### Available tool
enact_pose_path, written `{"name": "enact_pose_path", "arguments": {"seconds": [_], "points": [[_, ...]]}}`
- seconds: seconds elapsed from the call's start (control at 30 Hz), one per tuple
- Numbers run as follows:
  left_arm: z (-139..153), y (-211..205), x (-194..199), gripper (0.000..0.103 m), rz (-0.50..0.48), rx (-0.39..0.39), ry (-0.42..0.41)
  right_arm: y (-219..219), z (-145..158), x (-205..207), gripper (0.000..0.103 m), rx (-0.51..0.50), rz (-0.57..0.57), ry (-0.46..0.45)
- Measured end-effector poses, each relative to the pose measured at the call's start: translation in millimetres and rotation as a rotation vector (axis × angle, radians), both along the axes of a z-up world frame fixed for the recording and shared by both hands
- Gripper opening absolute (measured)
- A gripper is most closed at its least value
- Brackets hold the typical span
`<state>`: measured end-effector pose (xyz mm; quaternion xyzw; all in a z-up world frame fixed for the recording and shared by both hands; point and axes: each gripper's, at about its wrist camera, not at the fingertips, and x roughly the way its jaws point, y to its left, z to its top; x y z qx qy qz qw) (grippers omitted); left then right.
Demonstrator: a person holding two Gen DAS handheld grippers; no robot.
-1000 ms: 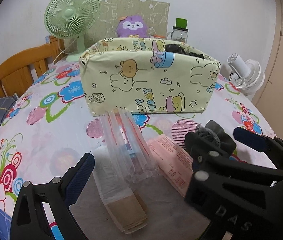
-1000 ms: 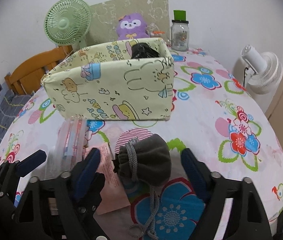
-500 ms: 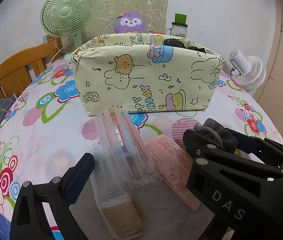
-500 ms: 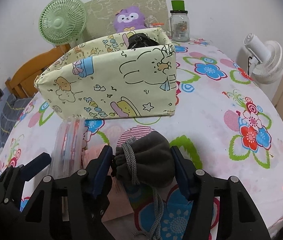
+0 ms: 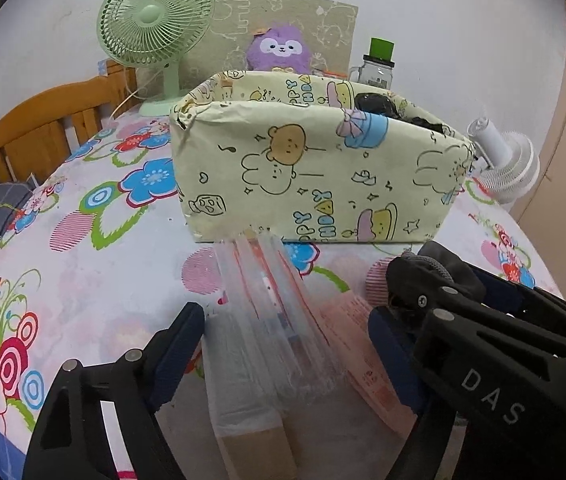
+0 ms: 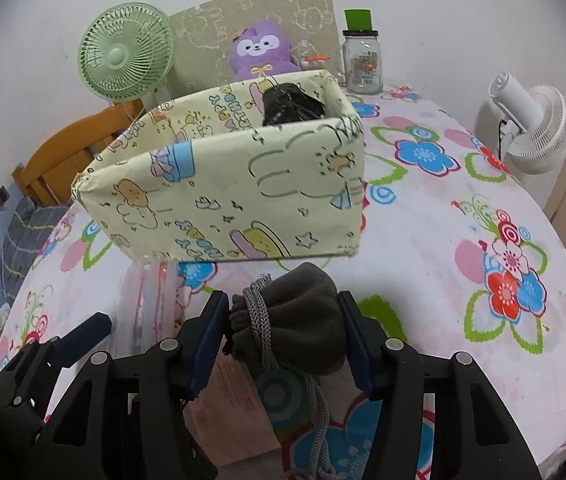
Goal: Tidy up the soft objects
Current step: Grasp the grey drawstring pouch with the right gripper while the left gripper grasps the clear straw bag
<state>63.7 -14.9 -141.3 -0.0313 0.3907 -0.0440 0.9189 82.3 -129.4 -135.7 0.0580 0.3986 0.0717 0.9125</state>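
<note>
A cartoon-printed box is set mid-table on the flowered cloth, with a bundle lodged in its far right corner. Behind it a plush toy is placed, a fan to its left and a jar to its right. Near the box, clear packets are laid left of a drawstring pouch.

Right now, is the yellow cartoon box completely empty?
No, a crumpled black item already sits inside the yellow cartoon box, at its right end.
</note>
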Motion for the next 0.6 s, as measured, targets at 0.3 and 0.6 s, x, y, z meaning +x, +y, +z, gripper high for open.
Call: {"name": "enact_pose_path", "arguments": {"seconds": [0.3, 0.6], "points": [[-3.6, 8.6, 13.8, 0.06, 0.026, -0.006, 0.015, 8.6, -1.7, 12.0, 0.058, -0.002, 0.012, 0.009], [-3.7, 3.2, 17.8, 0.036, -0.014, -0.02, 0.018, 12.9, -3.8, 19.0, 0.058, 0.0, 0.017, 0.015]]}}
